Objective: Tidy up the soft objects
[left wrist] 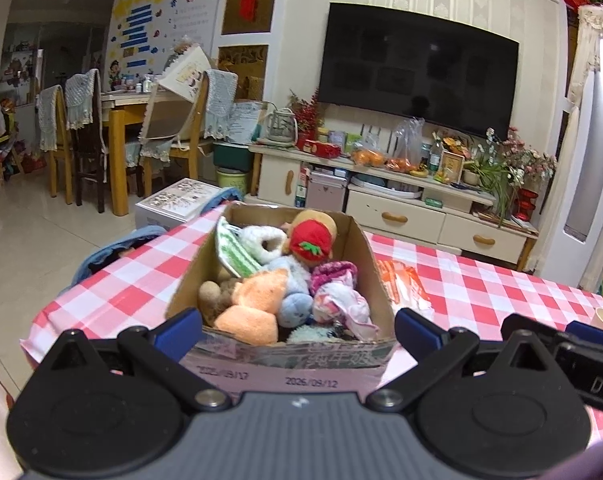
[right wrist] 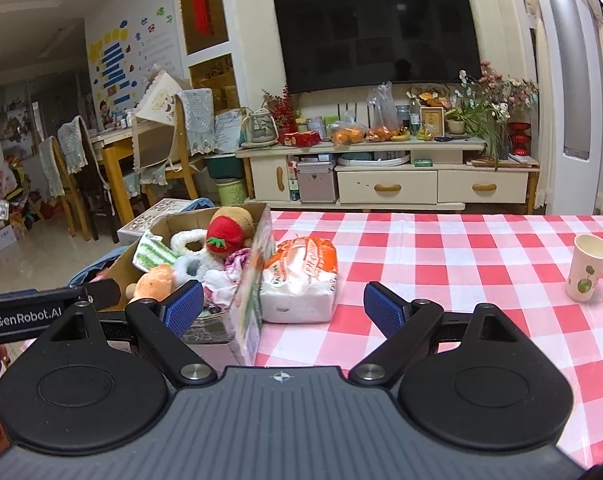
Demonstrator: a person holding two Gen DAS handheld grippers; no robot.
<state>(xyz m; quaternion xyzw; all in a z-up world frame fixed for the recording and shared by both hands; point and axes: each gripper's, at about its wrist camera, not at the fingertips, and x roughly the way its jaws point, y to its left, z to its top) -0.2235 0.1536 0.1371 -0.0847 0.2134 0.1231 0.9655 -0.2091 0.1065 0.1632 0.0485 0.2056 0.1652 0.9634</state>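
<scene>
Desk: I'm working over a desk under a red-and-white checked cloth; most of its right side is bare cloth.
Box: the open brown cardboard box sits near the desk's left edge and is already heaped with soft things, so I judge the bulk of the sorting done.
Tissue pack: an orange-and-white plastic-wrapped pack of soft tissues lies on the cloth just beside the box's right wall, outside it. I take this as the one soft item left to put away.
Box contents: a tan plush doll with a red strawberry cap at the back, a fluffy white ring-shaped slipper, a green-and-white striped pouch, an orange plush toy, a pale blue plush toy and a pink-and-white crumpled cloth towards the front.
Left tongs: my left tongs hover at the box's near rim, blue pads spread wide to either side of it, pinching nothing.
Right tongs: my right tongs are spread wide too, empty, pointed at the tissue pack from the near side and not touching it.
Cup: a white paper cup with green leaf print stands upright far to the right, well apart from the rest; not a soft thing, so I'd leave it.
</scene>
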